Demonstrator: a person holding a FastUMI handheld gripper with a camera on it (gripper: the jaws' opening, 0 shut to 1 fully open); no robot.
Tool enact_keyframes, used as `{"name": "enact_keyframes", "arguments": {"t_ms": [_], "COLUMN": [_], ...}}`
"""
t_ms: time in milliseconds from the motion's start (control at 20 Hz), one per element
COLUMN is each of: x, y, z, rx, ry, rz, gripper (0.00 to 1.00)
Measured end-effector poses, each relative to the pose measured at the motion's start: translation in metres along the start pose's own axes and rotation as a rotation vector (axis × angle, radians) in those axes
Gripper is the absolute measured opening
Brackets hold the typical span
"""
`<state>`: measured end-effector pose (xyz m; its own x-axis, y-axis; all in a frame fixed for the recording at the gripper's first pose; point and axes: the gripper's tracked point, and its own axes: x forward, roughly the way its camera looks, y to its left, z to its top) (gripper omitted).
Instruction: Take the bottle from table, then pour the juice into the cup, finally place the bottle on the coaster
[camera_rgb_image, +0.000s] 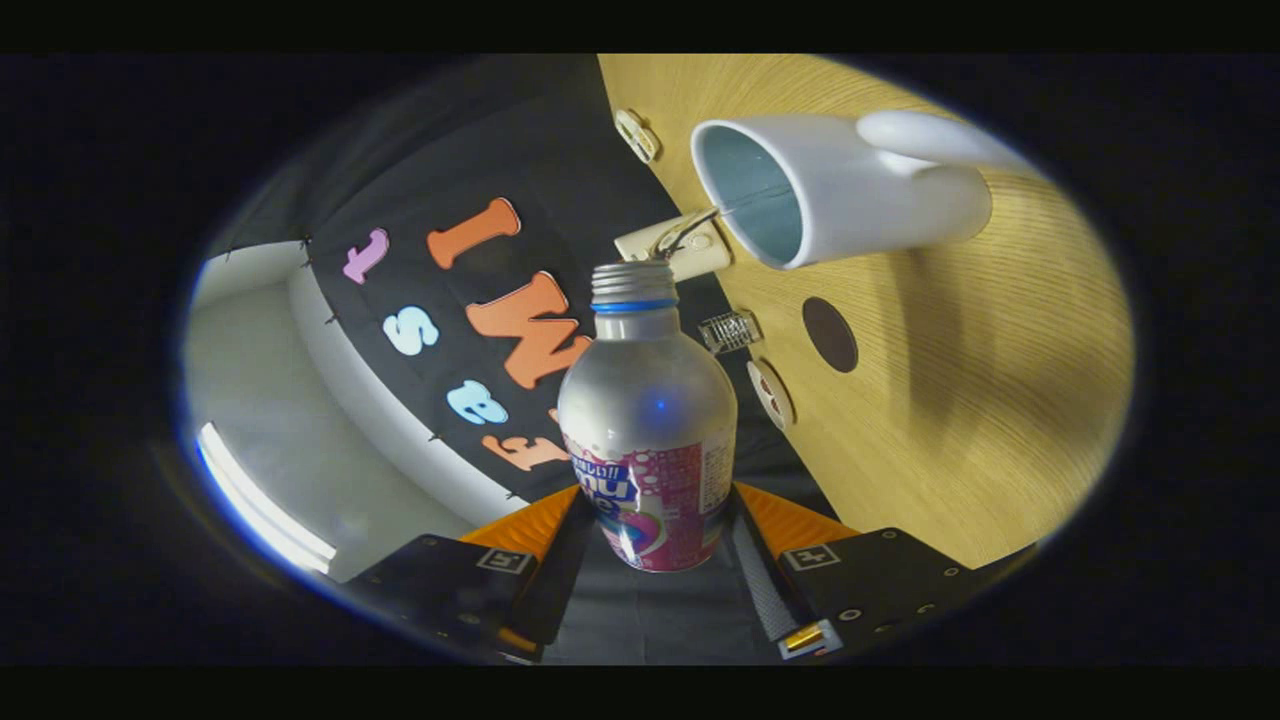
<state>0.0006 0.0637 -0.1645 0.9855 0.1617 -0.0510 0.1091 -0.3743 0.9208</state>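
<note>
Right now your gripper (650, 535) is clamped on the bottle (648, 430), one finger pressing each side of its labelled lower body, jaws parted only as wide as the bottle. You hold it lifted off the table (950, 420), with the view rolled hard so the wood surface runs up the side. Bottle is silver metal with a pink and white label, a blue ring below the bare threaded neck, no cap on; its contents can't be seen. Its mouth points toward the white cup (830, 190), which stands on the table well beyond the fingers, handle on the far side from the bottle. Cup's pale blue inside looks empty. Dark round coaster (830, 334) lies flat on the table, between cup and bottle, touching neither.
</note>
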Motion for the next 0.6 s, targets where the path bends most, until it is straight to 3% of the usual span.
{"name": "enact_keyframes", "arguments": {"t_ms": [600], "x": [-0.002], "y": [0.013], "z": [0.0], "rx": [0.053], "ry": [-0.015], "rz": [0.042], "gripper": [0.76]}}
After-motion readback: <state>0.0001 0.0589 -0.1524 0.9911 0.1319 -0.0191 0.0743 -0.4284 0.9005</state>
